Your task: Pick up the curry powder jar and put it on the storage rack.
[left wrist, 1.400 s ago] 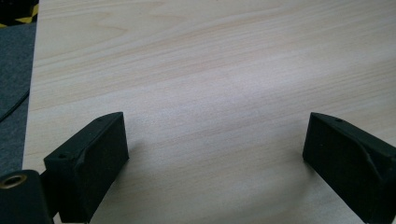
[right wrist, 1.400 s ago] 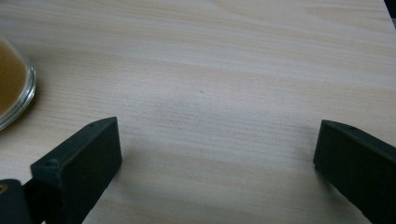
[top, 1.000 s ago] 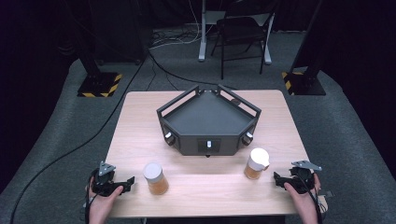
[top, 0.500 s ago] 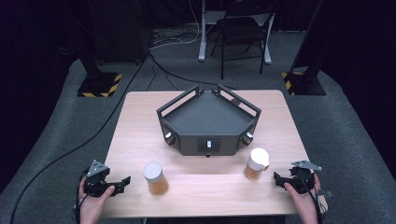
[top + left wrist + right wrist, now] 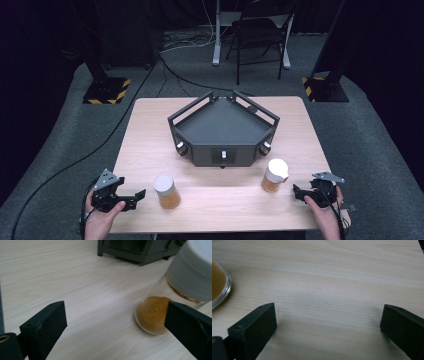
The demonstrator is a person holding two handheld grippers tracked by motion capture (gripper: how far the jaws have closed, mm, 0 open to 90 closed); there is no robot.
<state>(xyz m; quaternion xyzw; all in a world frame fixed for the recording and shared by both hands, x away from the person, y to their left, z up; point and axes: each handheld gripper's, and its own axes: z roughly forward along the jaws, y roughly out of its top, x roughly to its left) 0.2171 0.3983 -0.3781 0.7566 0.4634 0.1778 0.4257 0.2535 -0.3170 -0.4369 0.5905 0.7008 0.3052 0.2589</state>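
Standing upright on the wooden table (image 5: 145, 145), our two white-capped jars of orange-brown powder flank the front of the black angular tray (image 5: 220, 125): the left jar (image 5: 166, 191) near the table's front edge, the right jar (image 5: 274, 175) just off the tray's corner. We hold the left gripper (image 5: 139, 196) wide open beside its jar, and the right gripper (image 5: 297, 192) equally spread near the other, neither touching.
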